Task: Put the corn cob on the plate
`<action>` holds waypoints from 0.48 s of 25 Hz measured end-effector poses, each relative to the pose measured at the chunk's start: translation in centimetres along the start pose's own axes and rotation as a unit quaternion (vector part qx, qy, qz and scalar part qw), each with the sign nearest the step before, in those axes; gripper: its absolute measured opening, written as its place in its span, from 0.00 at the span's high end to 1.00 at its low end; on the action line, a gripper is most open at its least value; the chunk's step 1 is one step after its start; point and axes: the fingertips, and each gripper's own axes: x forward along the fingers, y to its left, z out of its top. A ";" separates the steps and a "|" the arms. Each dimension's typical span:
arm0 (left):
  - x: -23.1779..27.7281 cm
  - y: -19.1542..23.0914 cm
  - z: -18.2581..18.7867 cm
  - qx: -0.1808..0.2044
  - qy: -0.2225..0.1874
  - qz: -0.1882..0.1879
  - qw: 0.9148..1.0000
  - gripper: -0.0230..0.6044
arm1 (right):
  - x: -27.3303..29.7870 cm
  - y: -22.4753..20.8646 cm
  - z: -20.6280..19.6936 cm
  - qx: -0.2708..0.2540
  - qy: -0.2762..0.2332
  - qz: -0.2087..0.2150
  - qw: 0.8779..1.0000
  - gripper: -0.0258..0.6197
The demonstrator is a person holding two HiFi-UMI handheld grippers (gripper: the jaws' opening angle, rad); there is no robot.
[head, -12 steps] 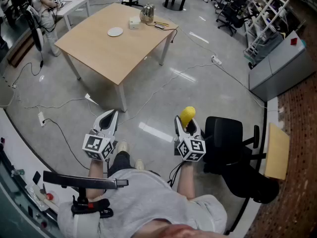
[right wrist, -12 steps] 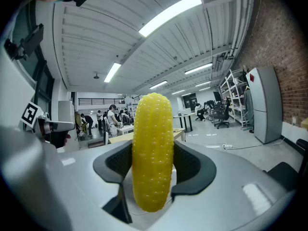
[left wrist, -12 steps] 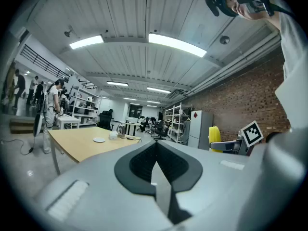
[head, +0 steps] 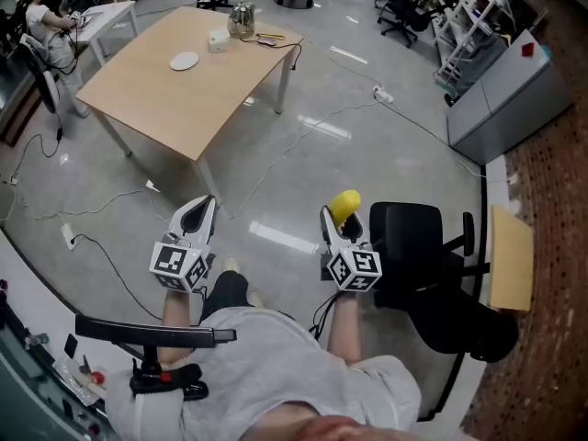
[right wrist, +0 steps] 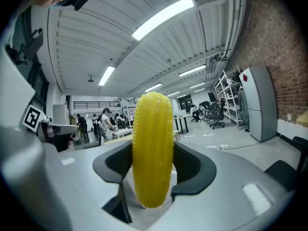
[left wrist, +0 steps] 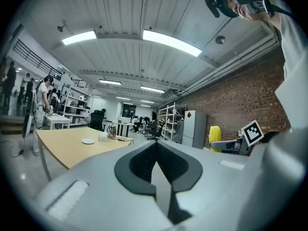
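**Open floor between the corn cob (right wrist: 153,148) and the plate (head: 184,61)**

Grey polished floor fills most of the head view, with the person standing well short of the wooden tabletop (head: 156,99). Nearest, the left gripper (head: 204,208) points level with its 2 fingers pressed together on nothing. Beside it, the right gripper (head: 339,223) has its fingers spread wide and clamped on the yellow cob, which stands upright between the pads and pokes above them. A black office chair (head: 418,246) sits just beside that hand. Farther on, cables (head: 276,168) trail across the floor toward the table legs. The small white plate lies on the far part of the tabletop, near a white box (head: 218,40) and a kettle (head: 242,16).

The likely risks:
- The rounded cob is pinched only at its middle, so it could pivot or slip while being carried.
- The cables could catch a foot.
- Once released, the cob might roll off so small a plate.
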 end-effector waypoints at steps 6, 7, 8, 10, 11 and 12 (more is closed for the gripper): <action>3.3 0.9 -0.1 -0.002 0.008 -0.009 1.000 0.93 | 2.7 -1.3 0.7 0.001 -0.003 0.000 1.000 0.57; 4.0 1.2 -0.2 -0.003 0.008 -0.010 1.000 0.93 | 3.4 -1.7 0.8 0.002 -0.003 -0.001 1.000 0.57; 4.8 1.5 -0.2 -0.004 0.008 -0.011 1.000 0.93 | 4.1 -2.0 1.0 0.003 -0.003 -0.002 1.000 0.57; 6.4 2.4 0.0 -0.004 0.009 -0.013 1.000 0.93 | 5.6 -2.6 1.4 0.002 -0.002 -0.003 1.000 0.57; 7.4 3.0 0.2 -0.005 0.008 -0.014 1.000 0.93 | 6.5 -2.8 1.7 0.000 -0.002 -0.003 1.000 0.57; 8.4 3.6 0.4 -0.006 0.008 -0.014 1.000 0.93 | 7.5 -3.1 2.0 -0.002 -0.001 -0.002 1.000 0.57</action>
